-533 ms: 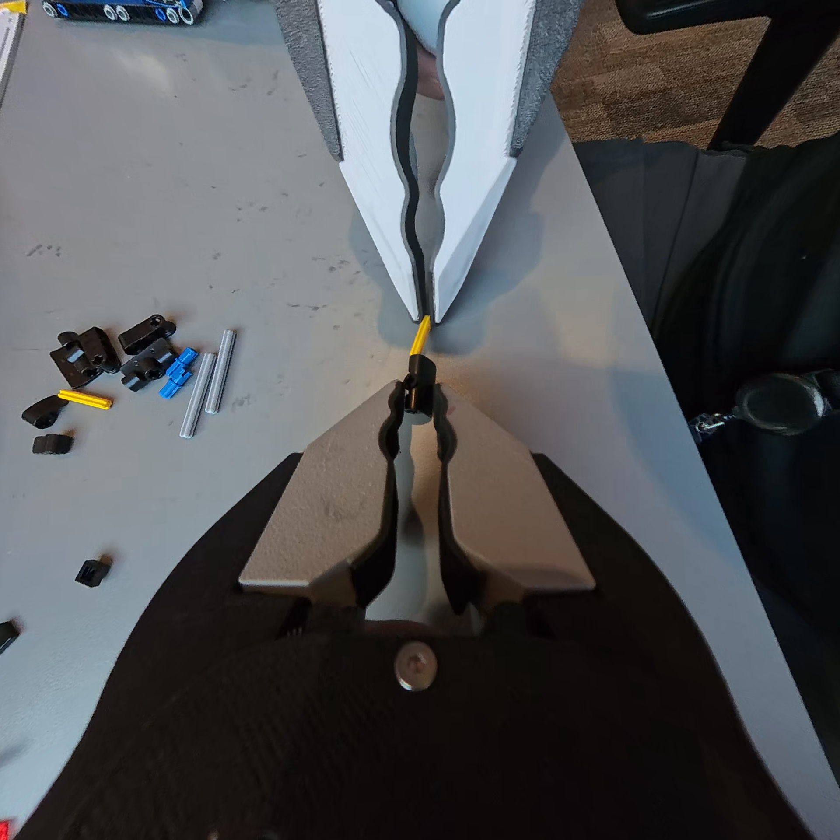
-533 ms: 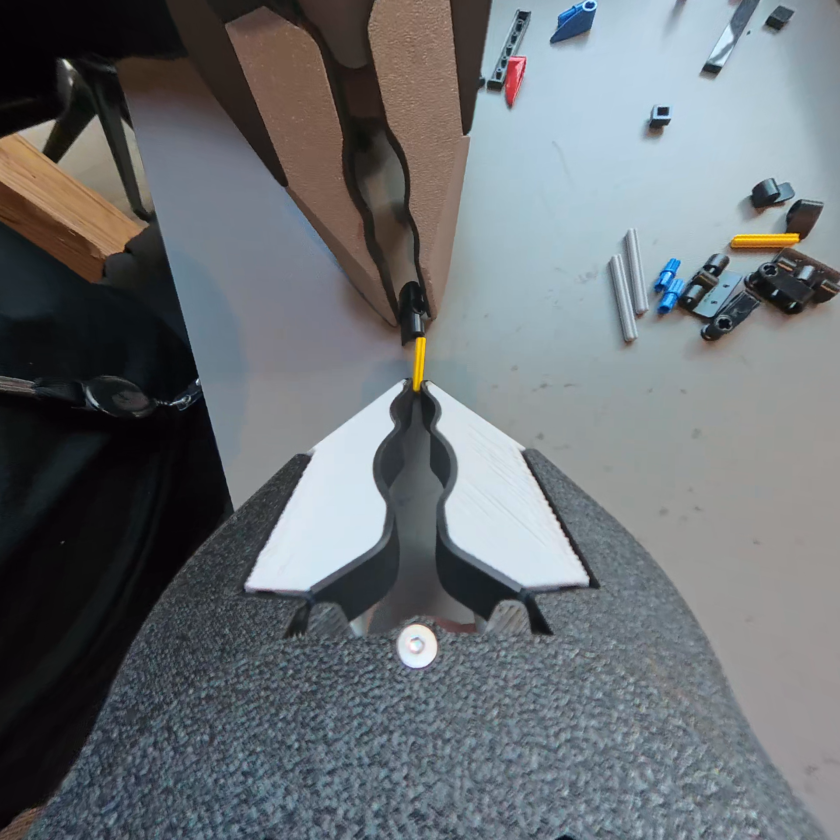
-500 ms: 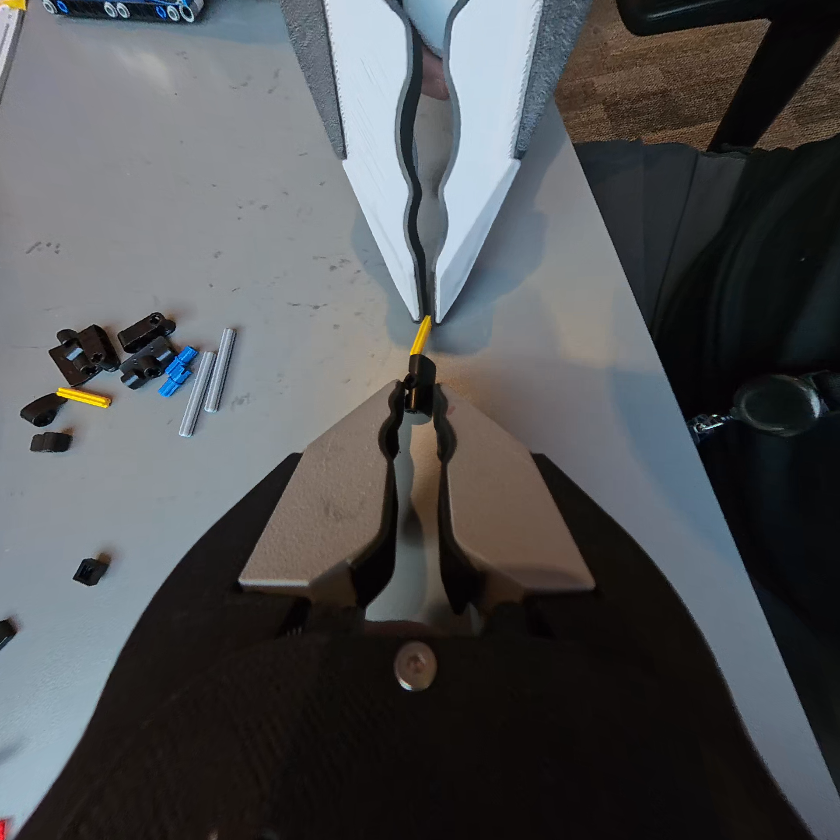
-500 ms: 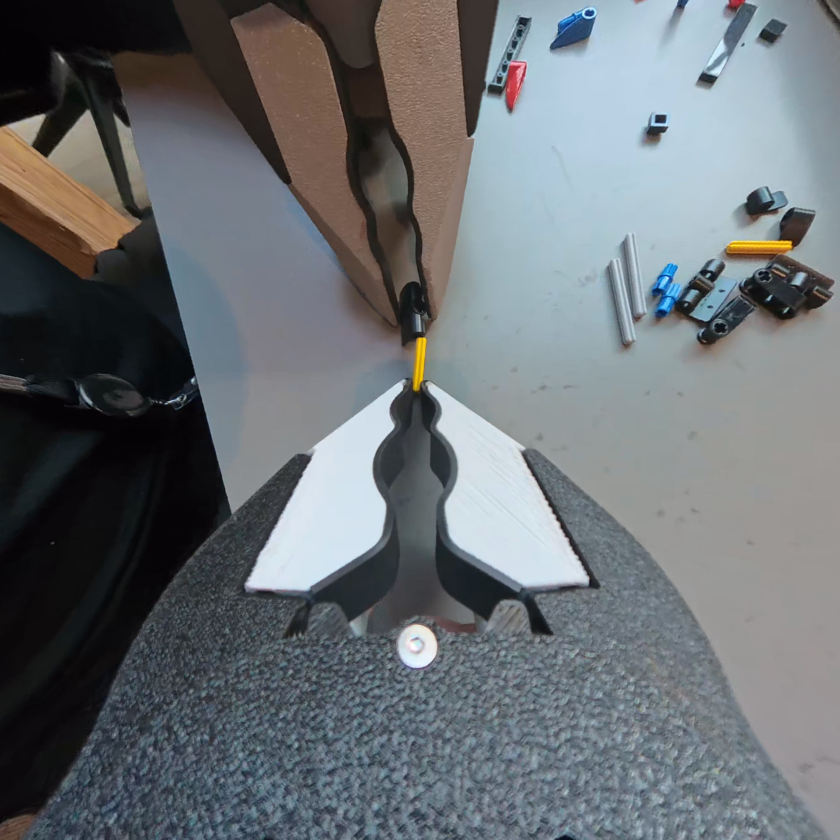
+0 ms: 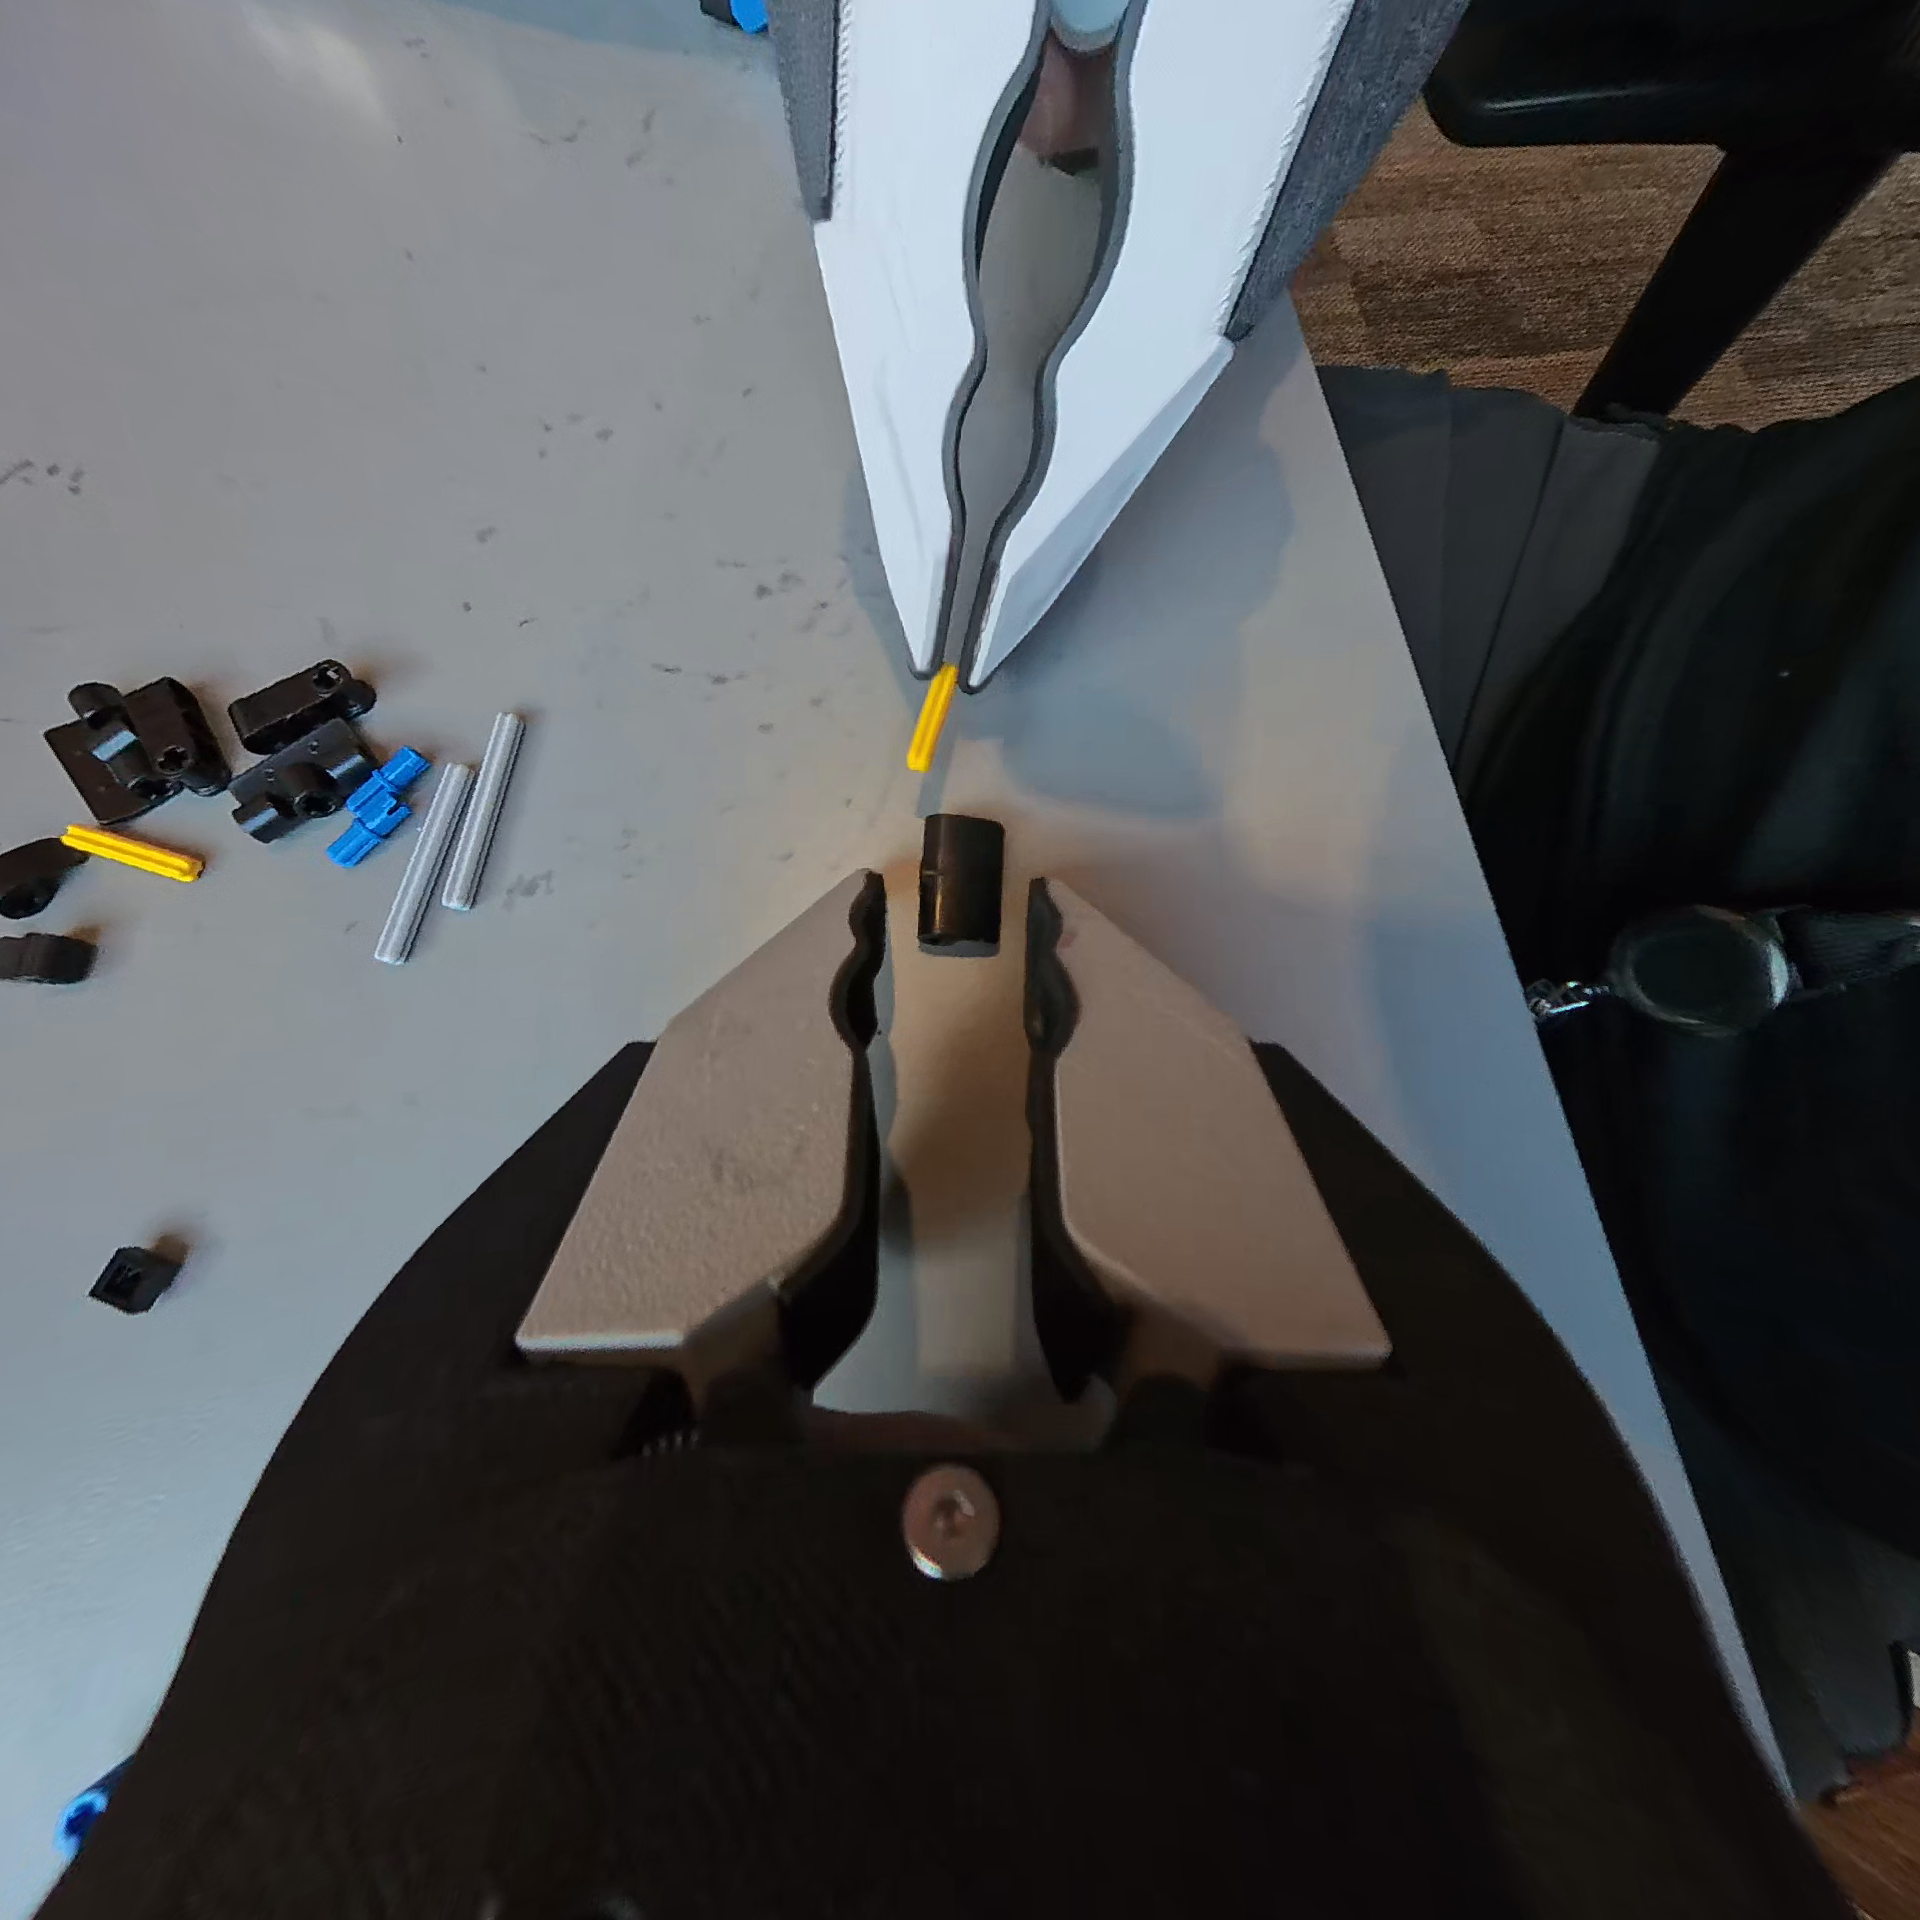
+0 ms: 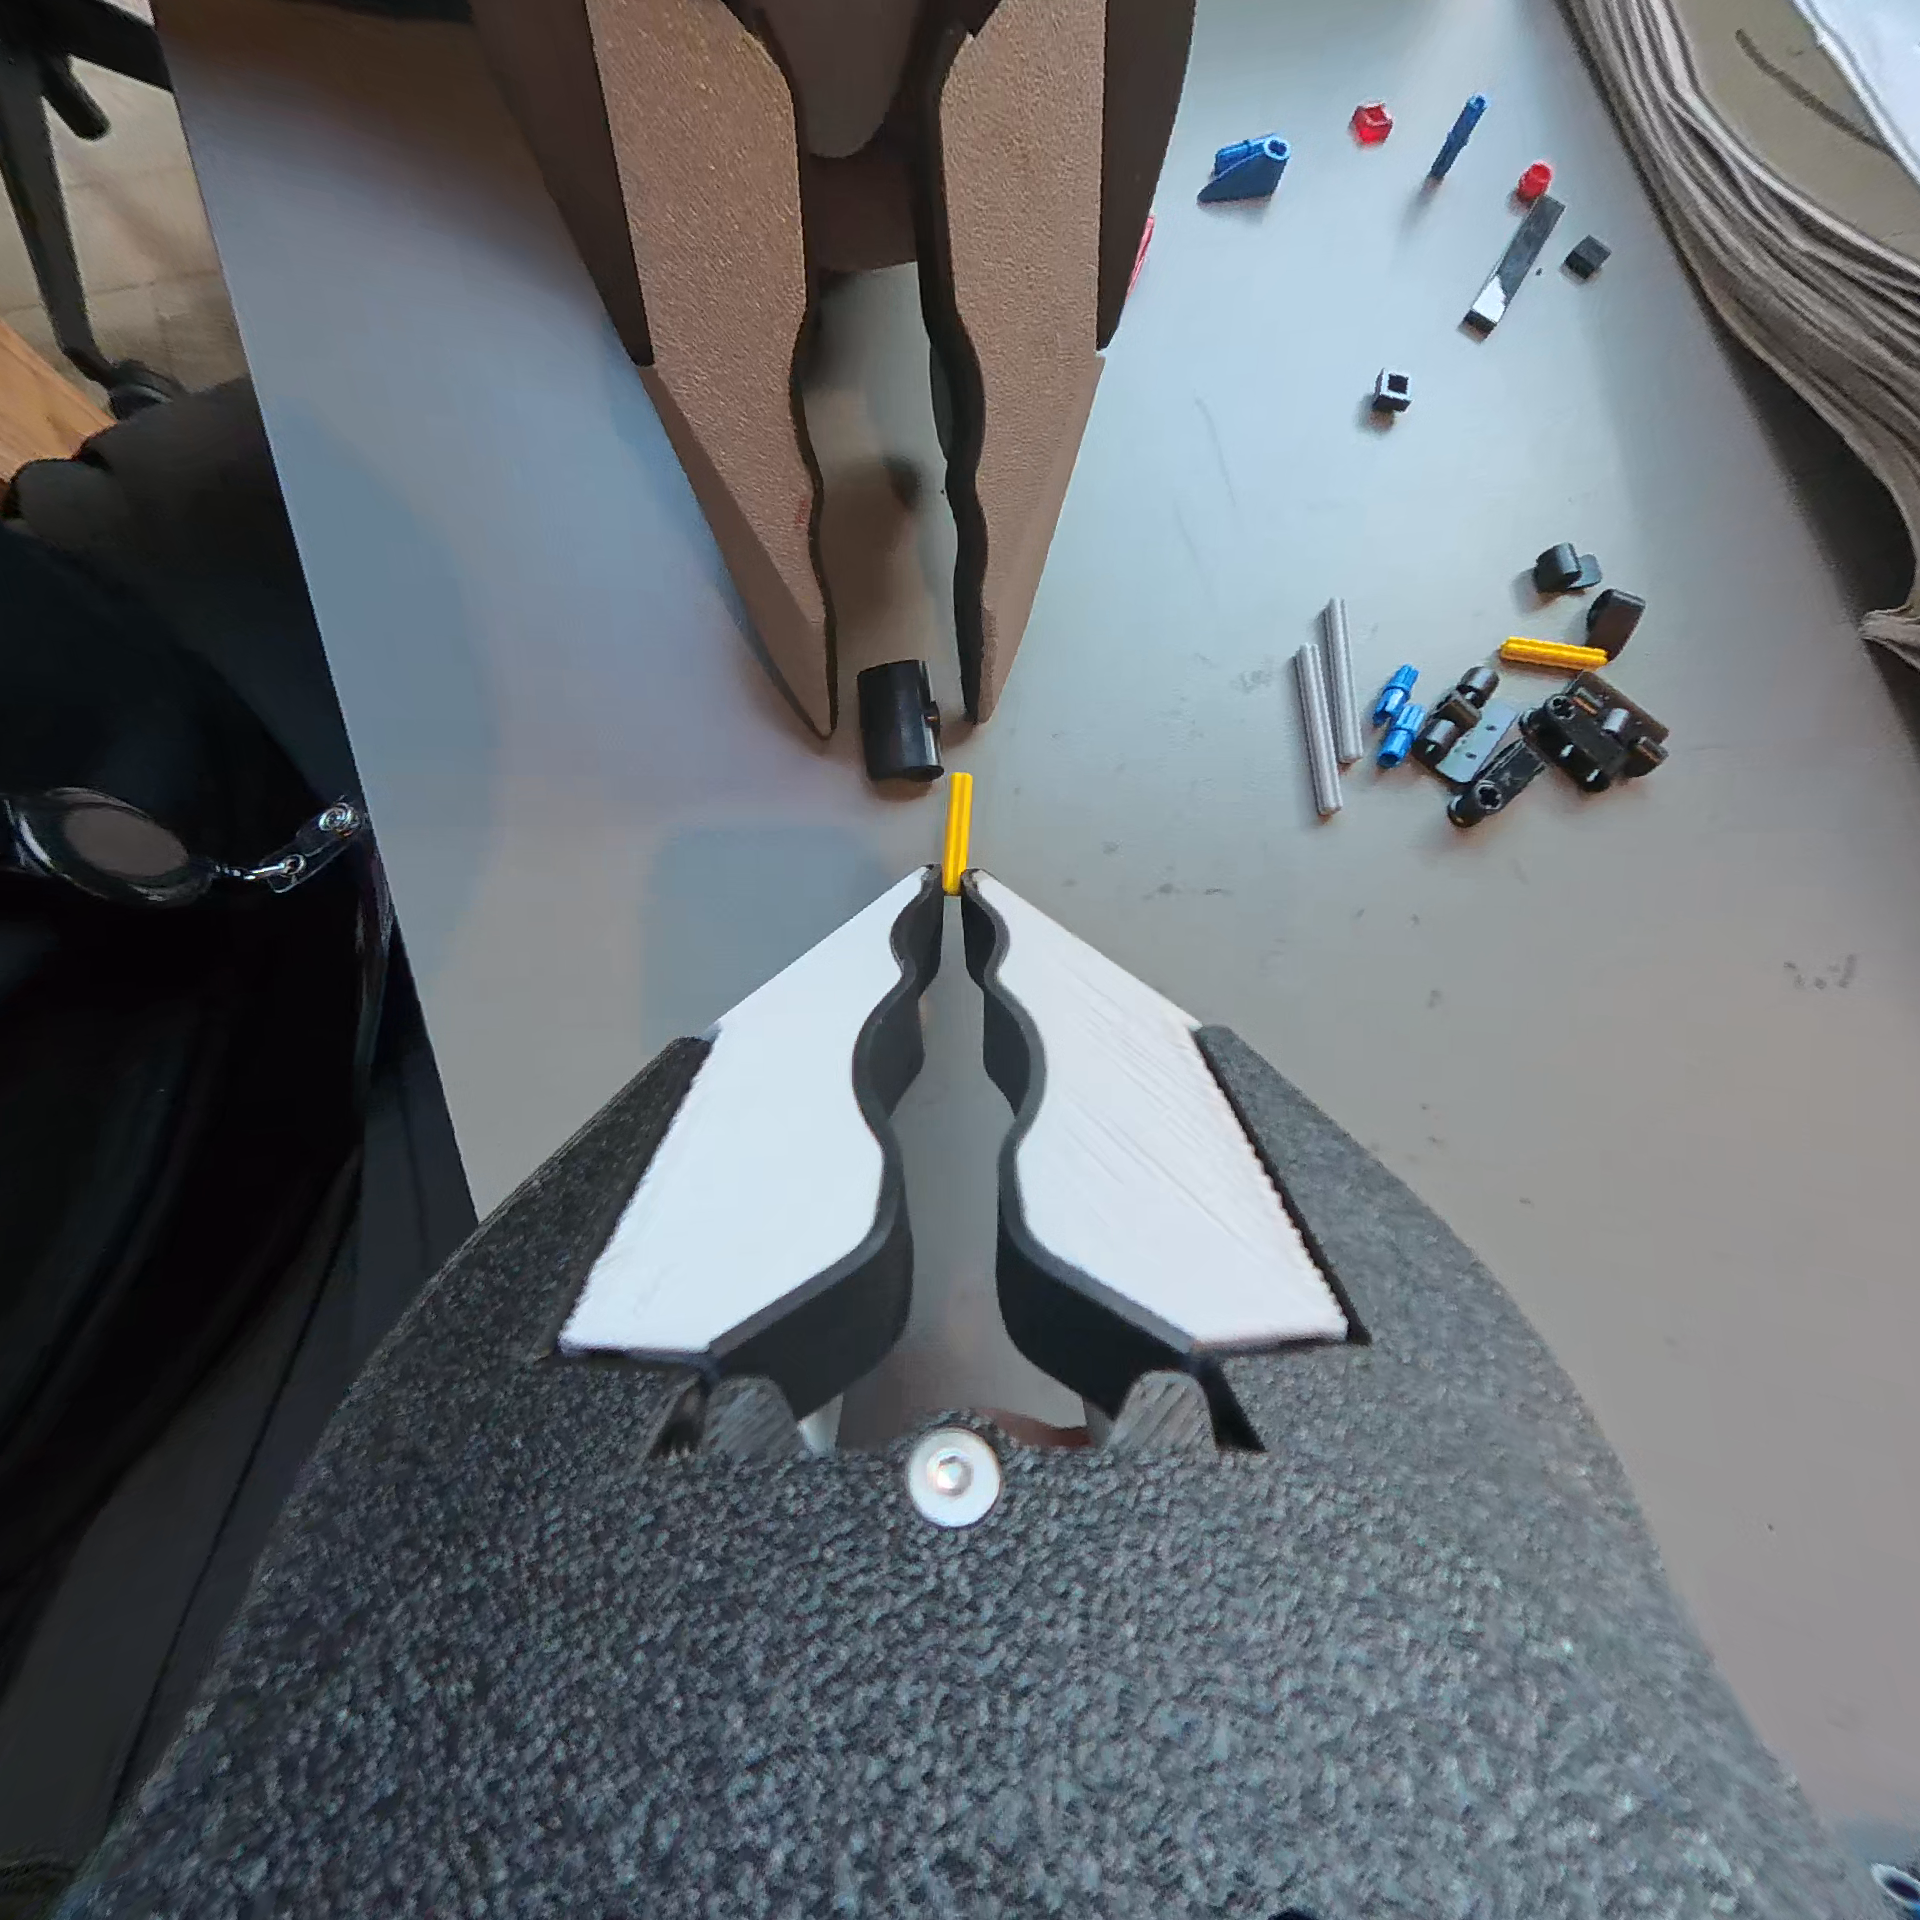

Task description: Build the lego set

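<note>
Left hand-held gripper point(image 5: 956, 894) now spread, black connector point(image 5: 961, 899) released, pulled off yellow axle point(image 5: 932, 717)

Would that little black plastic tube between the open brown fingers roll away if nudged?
Probably: the small black plastic tube is round and lies on its side on the smooth grey table, untouched by the left gripper. It likely feels light and stiff.

Each view is taken from just behind its own jaws, looking forward and down at close range onto the grey tabletop point(image 5: 520, 416). The two views are aimed at each other; shared are the tabletop edge, the opposing tips and a loose parts cluster point(image 6: 1496, 717).
</note>
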Motion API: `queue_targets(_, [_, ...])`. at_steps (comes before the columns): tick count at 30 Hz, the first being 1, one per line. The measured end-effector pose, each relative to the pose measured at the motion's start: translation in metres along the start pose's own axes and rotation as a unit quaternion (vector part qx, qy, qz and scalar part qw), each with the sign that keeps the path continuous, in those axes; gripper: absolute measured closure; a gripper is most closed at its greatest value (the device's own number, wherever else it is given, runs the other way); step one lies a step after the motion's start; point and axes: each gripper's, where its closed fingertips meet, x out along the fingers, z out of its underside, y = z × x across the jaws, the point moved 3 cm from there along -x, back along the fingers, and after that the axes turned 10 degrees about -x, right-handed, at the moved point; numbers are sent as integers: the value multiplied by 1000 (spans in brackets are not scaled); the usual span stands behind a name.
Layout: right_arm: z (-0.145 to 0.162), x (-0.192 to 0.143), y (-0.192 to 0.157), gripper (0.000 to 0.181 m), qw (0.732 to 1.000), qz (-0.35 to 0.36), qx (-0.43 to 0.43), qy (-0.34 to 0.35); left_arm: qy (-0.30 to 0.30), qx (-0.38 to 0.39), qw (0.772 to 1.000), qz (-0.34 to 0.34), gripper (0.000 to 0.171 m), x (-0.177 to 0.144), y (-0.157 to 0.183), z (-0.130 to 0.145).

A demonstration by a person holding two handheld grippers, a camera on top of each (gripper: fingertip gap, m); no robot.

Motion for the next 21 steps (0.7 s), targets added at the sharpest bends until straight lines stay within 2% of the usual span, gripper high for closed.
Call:
queue_targets(5, [-9, -2, -1, 179, 999, 22, -32, 14, 15, -12, 1000, 4, 147, -3, -1, -6])
queue_targets(10, [-13, 3, -5, 179, 996, 46, -75, 2, 38, -29, 999, 13, 158, -5, 0, -14])
queue_targets(15, [-18, 2, -6, 179, 995, 51, -84, 11, 41, -25, 999, 17, 170, -1, 4, -17])
queue_targets(18, [-19, 1, -6, 179, 995, 51, -82, 18, 45, -17, 999, 17, 171, -2, 6, -17])
queue_targets(21, [-21, -2, -7, 177, 993, 59, -97, 34, 56, -67, 995, 52, 171, -4, 7, -21])
